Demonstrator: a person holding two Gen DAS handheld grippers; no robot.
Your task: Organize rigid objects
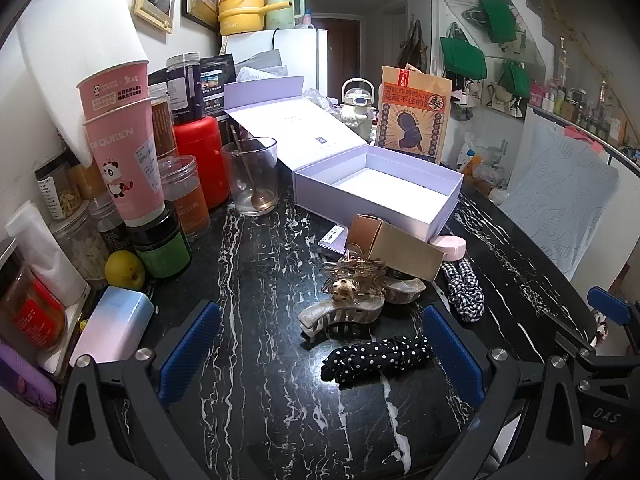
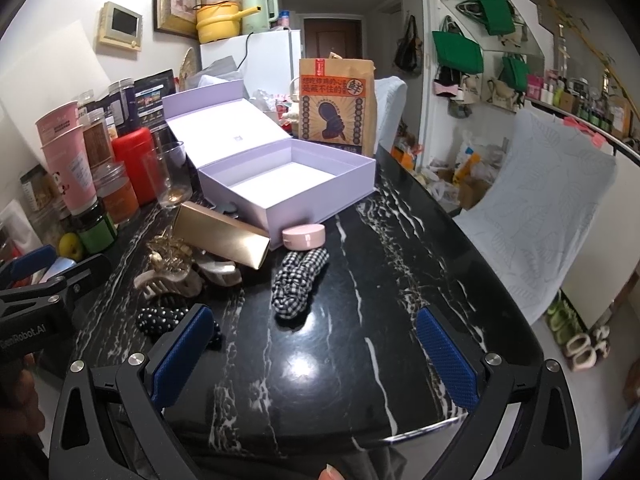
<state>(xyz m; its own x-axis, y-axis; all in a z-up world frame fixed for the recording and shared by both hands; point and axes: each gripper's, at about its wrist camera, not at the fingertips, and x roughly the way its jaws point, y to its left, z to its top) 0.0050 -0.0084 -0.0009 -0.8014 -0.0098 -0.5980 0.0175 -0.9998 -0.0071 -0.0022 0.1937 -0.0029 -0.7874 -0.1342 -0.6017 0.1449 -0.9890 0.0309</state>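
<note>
Marbled black table, near half: cluster of hair clips and scrunchies. Pearly claw clip dead ahead of left gripper, between its fingers' lines and slightly far; long axis left to right, teeth down. Gold wire clip stacked on top, tan carton leaning just behind. Dotted scrunchie nearer still, almost between the pads. Lilac box, lid open, bare inside, farther on. Left gripper: wide open, holding nothing. Right gripper: wide open, likewise unloaded, over bare table; same clips off to its left, checked scrunchie ahead. Judged nearer and better aligned: left.
</note>
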